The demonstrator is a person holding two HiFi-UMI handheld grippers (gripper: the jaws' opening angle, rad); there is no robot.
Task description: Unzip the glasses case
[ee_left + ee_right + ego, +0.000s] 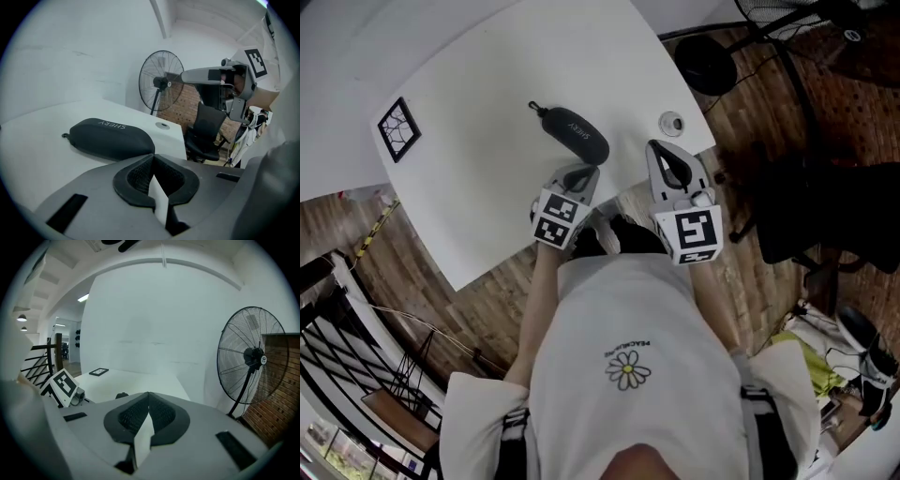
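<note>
A dark zipped glasses case (575,134) lies on the white table (487,75), its zip pull (532,106) at the far-left end. In the left gripper view the case (110,138) lies just ahead of my left gripper (152,157), apart from it. That left gripper (578,175) is shut and holds nothing, its tips just short of the case's near side. To the right of the case, over the table's near edge, my right gripper (661,150) is also shut and empty; its own view has its tips (148,394) pointing across the table.
A black-framed marker tile (398,127) lies at the table's left. A small round disc (672,123) sits near the right corner. A standing fan (251,357) and a black office chair (206,133) stand beyond the table on the wooden floor.
</note>
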